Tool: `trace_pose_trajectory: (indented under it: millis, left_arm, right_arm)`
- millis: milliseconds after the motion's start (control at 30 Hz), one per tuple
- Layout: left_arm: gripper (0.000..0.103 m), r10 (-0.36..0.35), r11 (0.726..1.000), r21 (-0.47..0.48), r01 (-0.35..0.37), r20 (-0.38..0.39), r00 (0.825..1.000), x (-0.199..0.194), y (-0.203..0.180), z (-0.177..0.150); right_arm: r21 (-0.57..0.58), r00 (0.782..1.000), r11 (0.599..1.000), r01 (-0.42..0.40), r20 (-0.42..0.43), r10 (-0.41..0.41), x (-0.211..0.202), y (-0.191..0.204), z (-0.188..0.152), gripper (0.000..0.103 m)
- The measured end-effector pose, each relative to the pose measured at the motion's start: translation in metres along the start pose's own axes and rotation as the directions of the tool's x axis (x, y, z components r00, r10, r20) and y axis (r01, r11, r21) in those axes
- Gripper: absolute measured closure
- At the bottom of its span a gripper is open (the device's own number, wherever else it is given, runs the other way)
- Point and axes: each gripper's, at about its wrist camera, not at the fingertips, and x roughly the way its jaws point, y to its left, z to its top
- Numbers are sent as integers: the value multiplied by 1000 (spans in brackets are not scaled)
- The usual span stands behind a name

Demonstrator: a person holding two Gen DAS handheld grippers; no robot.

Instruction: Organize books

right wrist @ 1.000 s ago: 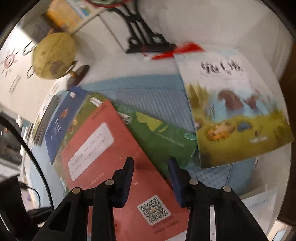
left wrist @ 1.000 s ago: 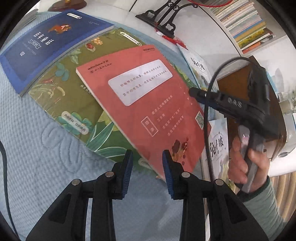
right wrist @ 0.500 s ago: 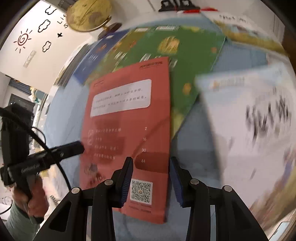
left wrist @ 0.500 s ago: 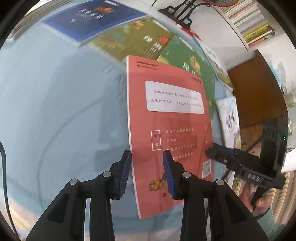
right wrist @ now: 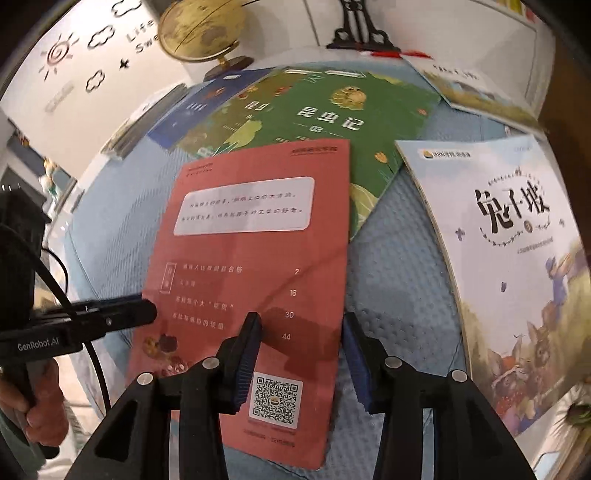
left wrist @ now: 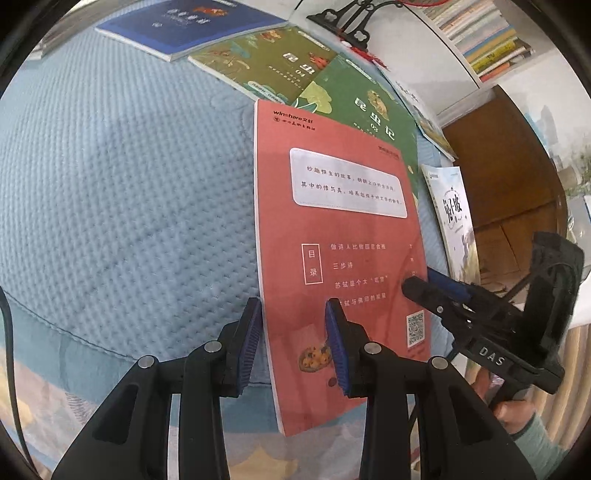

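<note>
While the coral-red book (left wrist: 340, 236) lies back-cover up, both tongs straddle its edges, unpressed; the right gripper (right wrist: 301, 354) is widening, and only its view shows a globe (right wrist: 201, 31) at 11 o'clock.

A: The red book (left wrist: 343, 258) has a matt paper cover; the blue cloth (left wrist: 129, 206) at left is quilted and bumpy.

B: The green book (right wrist: 332, 118), upper centre, seems glossier, perhaps. The gripper pads (right wrist: 245, 363) are ribbed blue rubber on matt black plastic.

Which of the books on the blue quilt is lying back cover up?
The red book, nearest both grippers: its QR code and contents list face up, while the green, blue and white books show titled front covers.
</note>
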Motion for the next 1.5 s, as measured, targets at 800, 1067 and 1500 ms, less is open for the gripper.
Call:
trace_pose_trajectory:
  millis: [800, 1067, 1500]
  left_arm:
    - [72, -69, 985, -141, 97, 197, 978, -90, 73, -20]
    - [72, 232, 920, -385, -80, 367, 901, -196, 182, -67]
    - [72, 183, 960, -243, -139, 168, 969, -119, 163, -49]
  right_arm:
    - [13, 906, 913, -408, 133, 403, -77, 97, 50, 61]
    - [-74, 852, 849, -523, -9, 524, -48, 188, 32, 61]
    - [-35, 990, 994, -105, -99, 101, 62, 177, 3, 66]
